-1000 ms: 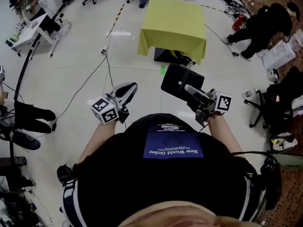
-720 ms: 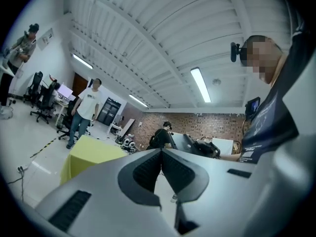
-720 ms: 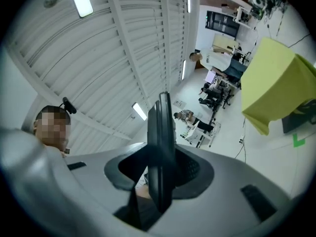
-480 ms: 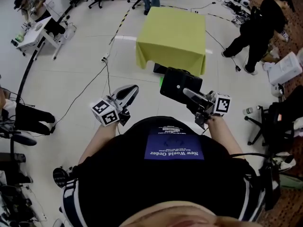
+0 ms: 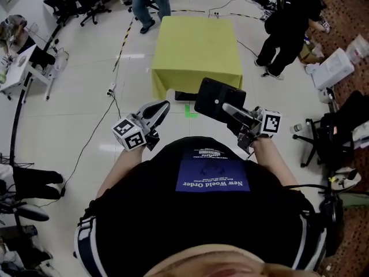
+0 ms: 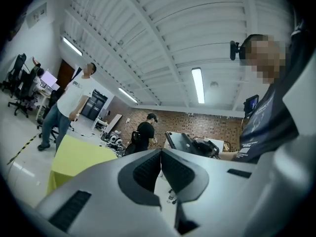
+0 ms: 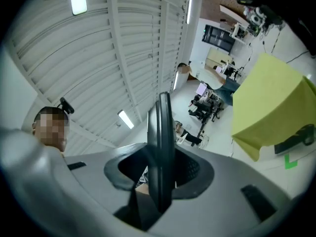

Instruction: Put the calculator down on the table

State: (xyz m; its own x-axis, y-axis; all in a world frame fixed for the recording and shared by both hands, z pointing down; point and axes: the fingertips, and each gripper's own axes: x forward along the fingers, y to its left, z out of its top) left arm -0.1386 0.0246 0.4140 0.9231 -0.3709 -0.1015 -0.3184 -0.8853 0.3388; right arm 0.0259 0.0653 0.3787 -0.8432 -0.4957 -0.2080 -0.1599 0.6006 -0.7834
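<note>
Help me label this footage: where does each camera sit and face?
Head view: on the head, looking steeply down at the yellow table; shows chest, forearms, left claw, right claw holding the calculator.
Left gripper view: on the left claw, looking along its shut, empty jaws toward ceiling; torso at right.
Right gripper view: on the right claw, looking along jaws gripping the calculator edge-on.
Shared: all see the table.

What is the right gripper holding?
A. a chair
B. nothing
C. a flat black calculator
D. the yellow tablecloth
C: the right gripper is clamped on the flat black calculator, which shows edge-on between its jaws in the right gripper view.
</note>
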